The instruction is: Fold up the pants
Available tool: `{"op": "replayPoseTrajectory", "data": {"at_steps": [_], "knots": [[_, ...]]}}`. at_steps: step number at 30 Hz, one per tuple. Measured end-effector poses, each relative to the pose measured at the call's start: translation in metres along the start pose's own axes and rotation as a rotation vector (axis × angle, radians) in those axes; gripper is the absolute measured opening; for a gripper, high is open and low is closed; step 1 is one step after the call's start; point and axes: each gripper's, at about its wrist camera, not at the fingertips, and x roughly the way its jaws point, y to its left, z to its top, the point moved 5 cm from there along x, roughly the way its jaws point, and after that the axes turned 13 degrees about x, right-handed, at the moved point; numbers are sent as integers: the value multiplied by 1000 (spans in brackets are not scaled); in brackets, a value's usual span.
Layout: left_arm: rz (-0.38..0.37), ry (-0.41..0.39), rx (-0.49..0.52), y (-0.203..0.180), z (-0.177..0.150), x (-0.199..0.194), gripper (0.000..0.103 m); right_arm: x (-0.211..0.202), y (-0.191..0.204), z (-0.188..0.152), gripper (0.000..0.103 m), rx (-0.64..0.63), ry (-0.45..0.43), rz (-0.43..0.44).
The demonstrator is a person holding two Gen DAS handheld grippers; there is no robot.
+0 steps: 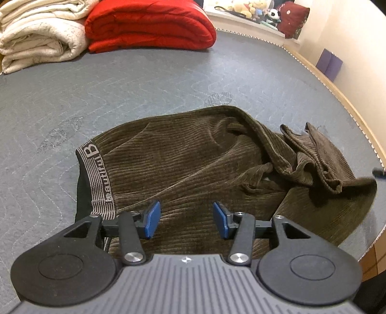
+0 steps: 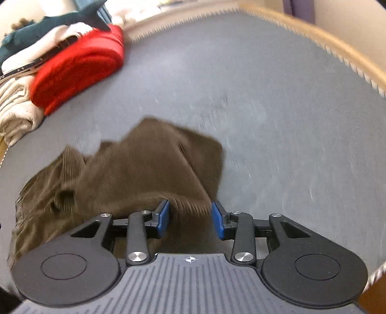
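Brown corduroy pants (image 1: 188,166) lie on the grey quilted surface (image 1: 120,91), with the striped waistband (image 1: 96,178) at the left and the legs bunched at the right (image 1: 320,159). My left gripper (image 1: 186,218) hovers open over the pants near the waistband, holding nothing. In the right wrist view the pants (image 2: 135,166) are blurred by motion. My right gripper (image 2: 190,216) is open, with a raised fold of the brown fabric (image 2: 190,205) between its blue pads (image 2: 218,222); they do not clamp it.
A folded red blanket (image 1: 149,24) and a cream blanket (image 1: 38,36) lie at the far left. A shelf with stuffed toys (image 1: 253,10) is at the back. The surface's wooden rim (image 1: 337,94) runs along the right, by the wall. A purple block (image 1: 329,62) stands there.
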Motion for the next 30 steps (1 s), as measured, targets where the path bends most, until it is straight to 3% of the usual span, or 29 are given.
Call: {"op": "replayPoseTrajectory", "data": {"at_steps": [5,9,15,18,20,21,22,23,27,30], "knots": [[9,-1,1,0,5,4,57,21,63,6,42,-218,-52,52],[3,4,-16,3,9,9,58,48,111,-20,43,-470,27,96],[-15,-1,-6,-3,15,11,58,91,142,-75,43,-822,198,20],[-24,-5,4,-7,16,12,59,101,149,-89,44,-951,191,-54],[-27,-4,6,-9,17,13,59,104,149,-91,40,-1001,161,-112],[-30,-4,5,-10,17,13,59,105,149,-91,36,-1006,153,-123],[-32,-4,5,-11,18,14,59,104,148,-89,17,-993,144,-118],[-34,-6,7,-12,18,14,59,101,149,-84,8,-963,128,-102],[-43,-5,19,-18,19,15,59,62,135,-41,7,-727,-27,2],[-49,-3,36,-24,18,16,59,17,90,14,7,-399,-224,42]]}}
